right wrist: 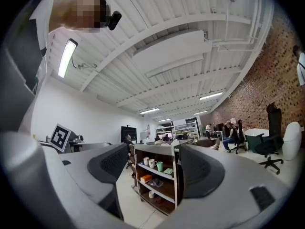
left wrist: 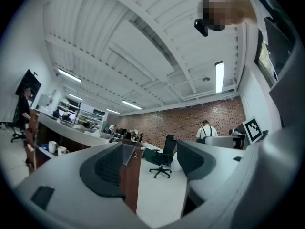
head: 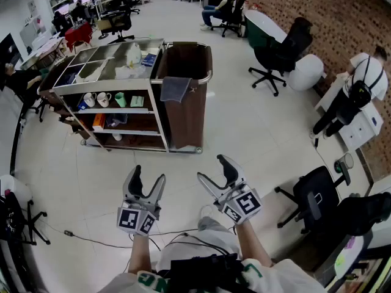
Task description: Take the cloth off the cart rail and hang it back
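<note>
Cloth (head: 175, 88) hangs draped over the cart rail (head: 204, 78) at the right end of the cart (head: 190, 118), far from the person and untouched. Left tool (head: 149, 176) and right tool (head: 211, 168) both stand wide and empty, well apart from it. Recommended: close in first, pinch only the fabric just below the rail, then lift upward rather than drag sideways.

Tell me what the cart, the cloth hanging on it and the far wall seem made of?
Cart: probably metal, pale silver frame with a dull sheen. Cloth: soft grey fabric, matte, drooping limp over the rail. Wall: bare red-brown brick, its mortar grid showing.
</note>
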The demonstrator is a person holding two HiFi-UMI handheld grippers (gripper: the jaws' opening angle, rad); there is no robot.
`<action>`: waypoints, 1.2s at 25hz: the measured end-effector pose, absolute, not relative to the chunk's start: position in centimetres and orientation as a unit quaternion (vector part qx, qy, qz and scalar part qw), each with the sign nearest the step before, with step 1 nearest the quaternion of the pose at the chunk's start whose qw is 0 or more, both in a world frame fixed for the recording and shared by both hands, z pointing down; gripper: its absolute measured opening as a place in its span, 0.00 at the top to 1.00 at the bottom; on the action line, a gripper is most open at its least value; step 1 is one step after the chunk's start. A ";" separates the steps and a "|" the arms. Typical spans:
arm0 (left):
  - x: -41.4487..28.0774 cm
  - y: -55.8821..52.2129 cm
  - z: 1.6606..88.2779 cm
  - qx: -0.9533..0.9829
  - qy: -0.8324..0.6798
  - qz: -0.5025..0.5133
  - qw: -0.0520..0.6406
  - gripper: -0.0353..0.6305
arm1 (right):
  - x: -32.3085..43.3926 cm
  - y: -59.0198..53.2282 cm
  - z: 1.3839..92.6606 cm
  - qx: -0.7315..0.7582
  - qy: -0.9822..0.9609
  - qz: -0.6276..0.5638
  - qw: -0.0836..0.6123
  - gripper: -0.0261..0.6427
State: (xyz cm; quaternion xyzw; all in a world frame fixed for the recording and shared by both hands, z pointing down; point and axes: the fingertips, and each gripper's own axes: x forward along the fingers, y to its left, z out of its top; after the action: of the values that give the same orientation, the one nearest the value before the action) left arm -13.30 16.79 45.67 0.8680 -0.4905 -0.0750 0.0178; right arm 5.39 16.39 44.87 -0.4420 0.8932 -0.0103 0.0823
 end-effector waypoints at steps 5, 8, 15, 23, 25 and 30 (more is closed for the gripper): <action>-7.9 11.7 44.1 0.871 -0.487 -0.065 0.012 0.44 | 10.5 10.6 43.2 -0.425 0.899 -0.013 0.103 0.42; -6.1 9.6 43.1 0.869 -0.491 -0.059 -0.005 0.44 | 12.1 7.8 43.5 -0.415 0.903 -0.018 0.110 0.42; -5.3 5.1 43.5 0.869 -0.493 -0.041 -0.019 0.44 | 12.7 1.1 45.6 -0.400 0.914 -0.013 0.071 0.44; -10.8 -3.7 43.6 0.878 -0.474 -0.072 -0.016 0.44 | 8.6 -7.7 44.4 -0.413 0.909 0.019 0.043 0.44; -12.3 -5.7 43.2 0.883 -0.464 -0.074 -0.022 0.44 | 6.9 -9.7 43.8 -0.416 0.908 0.017 0.047 0.44; -15.5 -10.2 42.7 0.892 -0.444 -0.084 -0.027 0.44 | 2.2 -13.3 43.3 -0.412 0.910 0.034 0.026 0.44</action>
State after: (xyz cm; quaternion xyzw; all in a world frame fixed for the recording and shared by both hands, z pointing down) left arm -15.46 -10.17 42.68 0.8918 -0.4438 -0.0837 -0.0272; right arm 2.24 -13.29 43.32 -0.4115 0.9104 0.0341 0.0262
